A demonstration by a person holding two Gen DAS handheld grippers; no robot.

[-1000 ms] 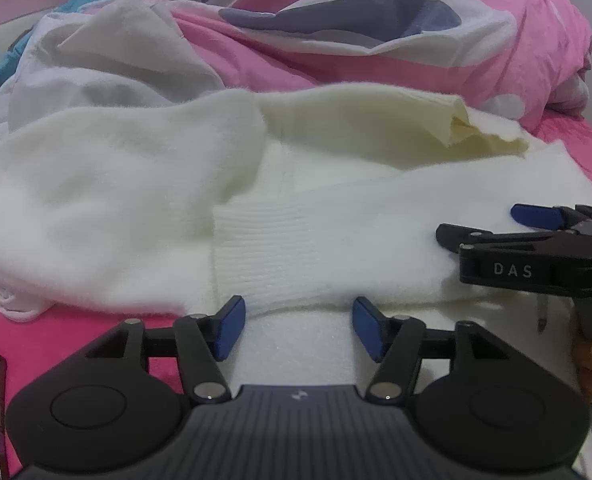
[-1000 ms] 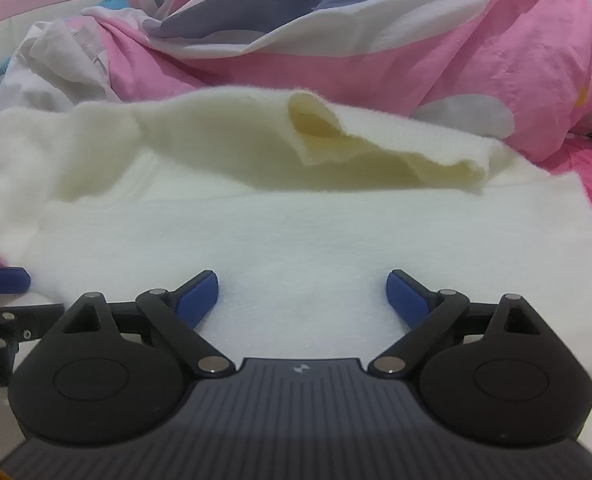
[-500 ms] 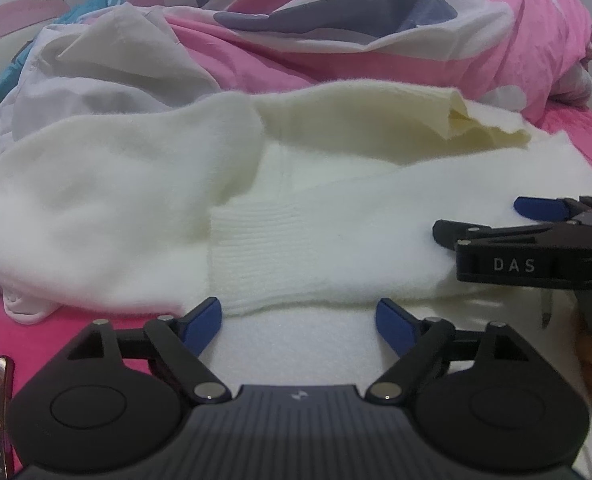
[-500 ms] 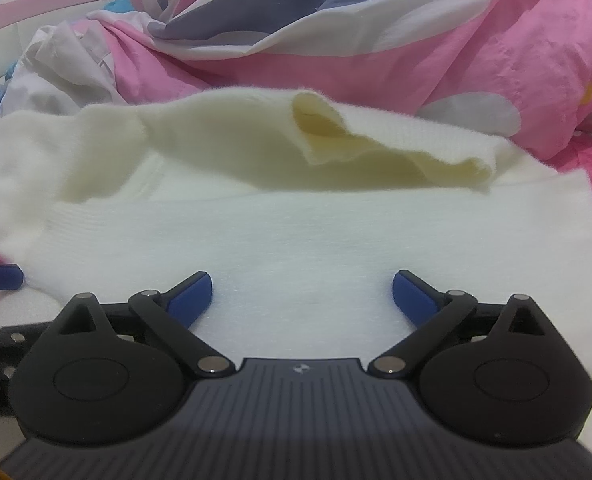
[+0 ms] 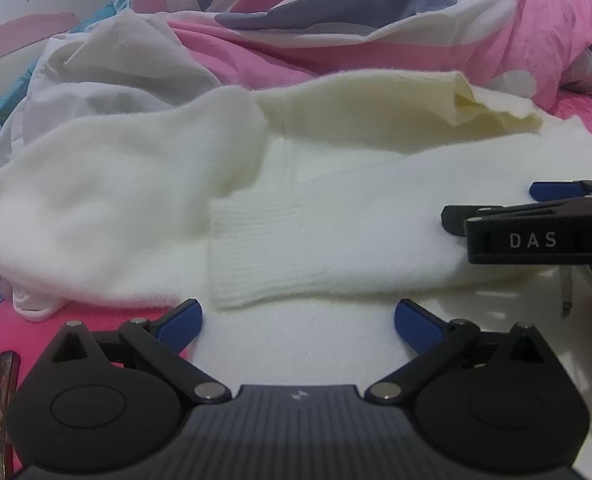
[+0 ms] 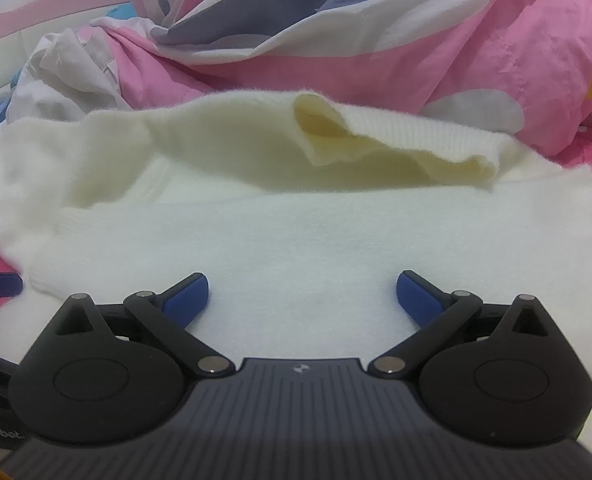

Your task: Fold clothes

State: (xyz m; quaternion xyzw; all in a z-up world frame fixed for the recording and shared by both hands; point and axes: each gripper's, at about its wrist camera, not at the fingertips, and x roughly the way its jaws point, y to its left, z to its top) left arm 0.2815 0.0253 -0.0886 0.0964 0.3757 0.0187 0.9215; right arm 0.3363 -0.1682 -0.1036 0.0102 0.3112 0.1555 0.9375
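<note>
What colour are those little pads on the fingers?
Blue pads, on black arms; clearest in the right wrist view.

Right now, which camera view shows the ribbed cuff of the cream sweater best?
The left wrist view: the ribbed cuff lies flat, whole, just ahead of the open left tool. The right wrist view shows only part of it at its left edge.

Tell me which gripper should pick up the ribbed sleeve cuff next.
Left, probably. The ribbed cuff lies just ahead of the left gripper, jaws open. The right gripper, also open, faces the sweater body.
</note>
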